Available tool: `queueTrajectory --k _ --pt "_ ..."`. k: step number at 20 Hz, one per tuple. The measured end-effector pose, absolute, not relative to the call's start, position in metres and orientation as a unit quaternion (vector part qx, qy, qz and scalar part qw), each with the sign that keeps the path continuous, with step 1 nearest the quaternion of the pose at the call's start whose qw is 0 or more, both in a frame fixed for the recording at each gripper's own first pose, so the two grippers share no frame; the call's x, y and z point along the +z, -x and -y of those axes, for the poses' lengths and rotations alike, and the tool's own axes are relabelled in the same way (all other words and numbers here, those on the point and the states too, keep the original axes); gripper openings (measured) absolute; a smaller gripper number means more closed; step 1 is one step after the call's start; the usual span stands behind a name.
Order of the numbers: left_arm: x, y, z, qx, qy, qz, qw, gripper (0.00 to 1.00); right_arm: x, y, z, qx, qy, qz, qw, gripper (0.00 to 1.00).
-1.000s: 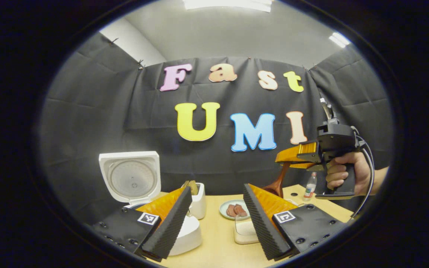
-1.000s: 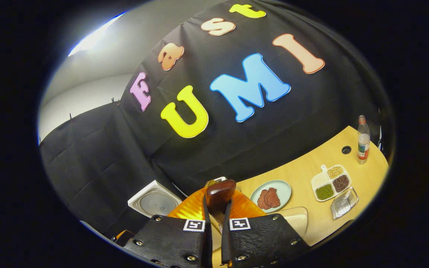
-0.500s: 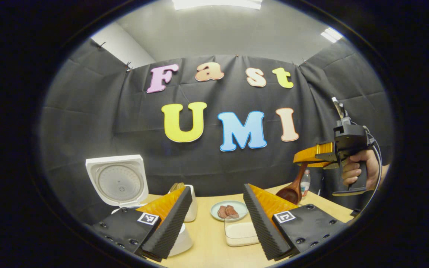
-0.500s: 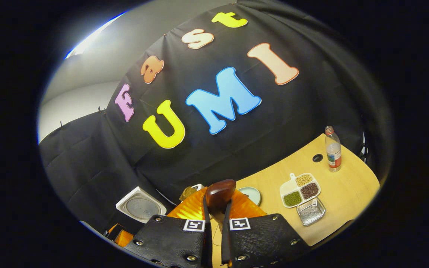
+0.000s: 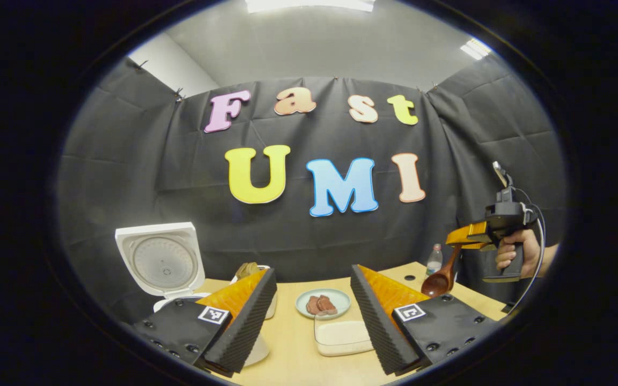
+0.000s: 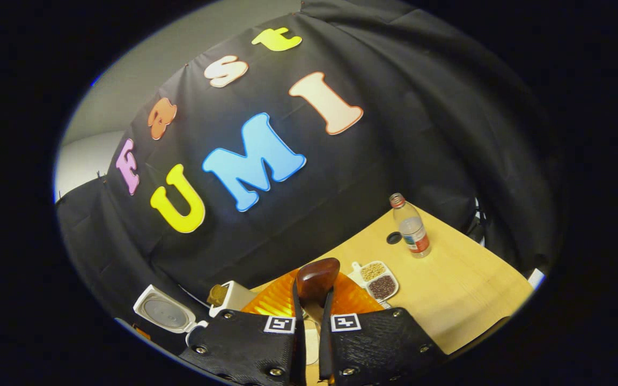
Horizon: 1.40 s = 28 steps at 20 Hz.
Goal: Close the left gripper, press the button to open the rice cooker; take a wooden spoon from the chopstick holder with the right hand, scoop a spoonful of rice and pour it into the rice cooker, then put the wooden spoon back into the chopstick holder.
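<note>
The left gripper (image 5: 313, 316) is hovering low over the table (image 5: 298, 359) with its jaws spread wide, gripping nothing. Ahead of it and to its left, the rice cooker (image 5: 160, 261) is standing with its lid raised, and the chopstick holder (image 5: 255, 279) is sitting just right of the cooker, partly hidden behind the gripper's left finger. Between its fingers, a clear container of rice (image 5: 342, 336) is resting on the table, with a plate of meat (image 5: 323, 303) just beyond. The right gripper (image 6: 309, 316) is clamping the wooden spoon (image 6: 315, 281) by its handle; from the left gripper view, that spoon is hanging bowl-down, far right of the left gripper, above the table.
</note>
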<state>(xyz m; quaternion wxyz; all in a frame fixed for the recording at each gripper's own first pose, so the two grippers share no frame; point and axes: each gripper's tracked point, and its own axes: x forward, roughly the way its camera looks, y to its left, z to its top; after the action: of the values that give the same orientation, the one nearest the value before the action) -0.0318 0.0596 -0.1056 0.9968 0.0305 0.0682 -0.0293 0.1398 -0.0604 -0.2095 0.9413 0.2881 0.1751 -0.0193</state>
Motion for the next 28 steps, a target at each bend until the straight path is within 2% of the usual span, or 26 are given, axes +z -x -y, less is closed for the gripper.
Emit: queueTrajectory --k 2,7,10,12,13,14,21,23,24,28 --pt "-0.106 0.03 -0.061 -0.025 -0.04 -0.072 0.996 0.99 -0.22 -0.145 0.069 -0.032 -0.294 -0.18 0.938 0.1" --pt "-0.109 0.03 -0.067 -0.008 -0.053 -0.088 0.995 1.0 -0.25 -0.173 0.086 -0.049 -0.267 -0.181 0.945 0.1" --pt "-0.115 0.033 -0.073 0.007 -0.058 -0.099 0.993 0.99 -0.277 -0.187 0.086 -0.056 -0.256 -0.202 0.944 0.1" --pt "-0.117 0.034 -0.071 0.01 -0.058 -0.102 0.993 0.93 -0.294 -0.19 0.083 -0.055 -0.249 -0.215 0.943 0.1" --pt "-0.12 0.034 -0.072 0.011 -0.058 -0.107 0.993 0.99 -0.301 -0.193 0.08 -0.052 -0.248 -0.221 0.942 0.1" --pt "-0.121 0.035 -0.073 0.013 -0.058 -0.111 0.992 0.93 -0.309 -0.193 0.077 -0.051 -0.244 -0.227 0.941 0.1" --pt "-0.126 0.036 -0.08 0.031 -0.056 -0.125 0.99 0.93 -0.34 -0.207 0.069 -0.059 -0.196 -0.242 0.948 0.1" --pt "-0.129 0.034 -0.085 0.035 -0.046 -0.129 0.99 0.96 -0.351 -0.203 0.072 -0.063 -0.181 -0.256 0.948 0.1" --pt "-0.128 0.034 -0.088 0.037 -0.041 -0.128 0.99 0.99 -0.355 -0.199 0.076 -0.067 -0.177 -0.262 0.946 0.1" --pt "-0.126 0.031 -0.096 0.037 -0.027 -0.123 0.991 0.96 -0.346 -0.176 0.097 -0.087 -0.167 -0.25 0.95 0.25"
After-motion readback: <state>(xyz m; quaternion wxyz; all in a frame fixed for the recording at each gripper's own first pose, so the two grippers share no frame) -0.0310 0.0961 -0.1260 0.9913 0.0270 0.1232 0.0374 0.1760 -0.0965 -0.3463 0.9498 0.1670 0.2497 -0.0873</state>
